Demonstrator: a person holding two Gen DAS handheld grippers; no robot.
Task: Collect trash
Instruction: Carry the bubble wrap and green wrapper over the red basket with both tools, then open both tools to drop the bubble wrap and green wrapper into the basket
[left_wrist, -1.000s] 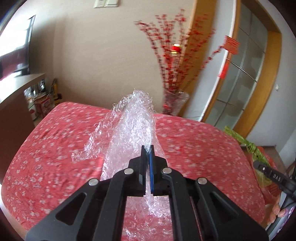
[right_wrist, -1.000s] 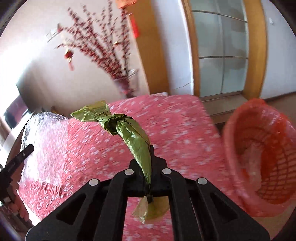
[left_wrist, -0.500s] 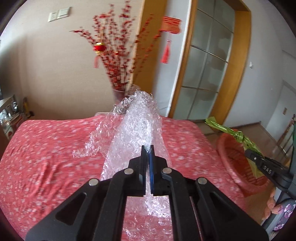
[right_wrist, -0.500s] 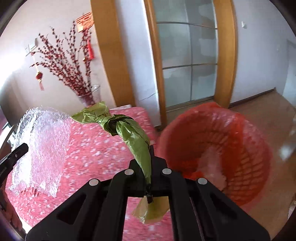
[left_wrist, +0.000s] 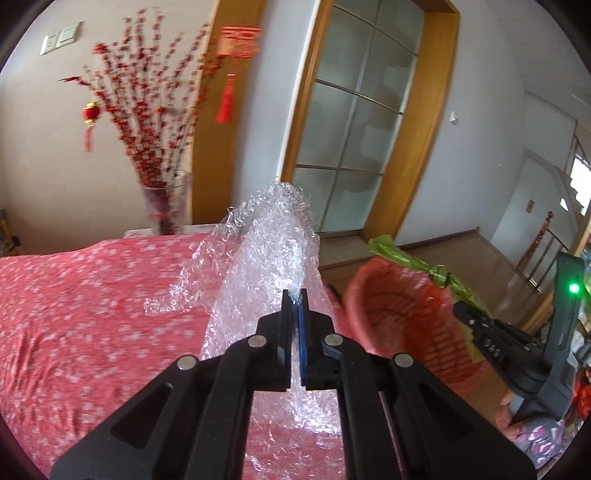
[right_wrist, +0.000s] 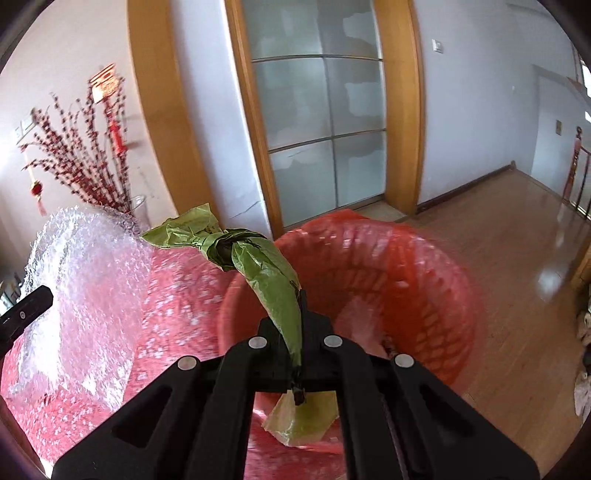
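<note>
My left gripper (left_wrist: 293, 295) is shut on a sheet of clear bubble wrap (left_wrist: 269, 254), held up above the red flowered tablecloth (left_wrist: 85, 295). The bubble wrap also shows at the left of the right wrist view (right_wrist: 81, 280). My right gripper (right_wrist: 301, 306) is shut on a knotted green plastic bag (right_wrist: 266, 266) and holds it over the near rim of the red mesh trash basket (right_wrist: 417, 280). The basket (left_wrist: 395, 314) and the green bag (left_wrist: 413, 264) show at the right of the left wrist view, with the right gripper (left_wrist: 458, 308) behind them. Pale trash (right_wrist: 364, 321) lies inside the basket.
A glass vase of red blossom branches (left_wrist: 162, 206) stands at the table's far edge. A wood-framed frosted glass door (right_wrist: 317, 140) is behind the basket. Wooden floor (right_wrist: 517, 236) stretches to the right. The person's hand (left_wrist: 506, 417) shows at the lower right.
Both grippers swung to the right, from over the table toward the basket. The basket now sits right under the green bag. Both grips stayed shut.
</note>
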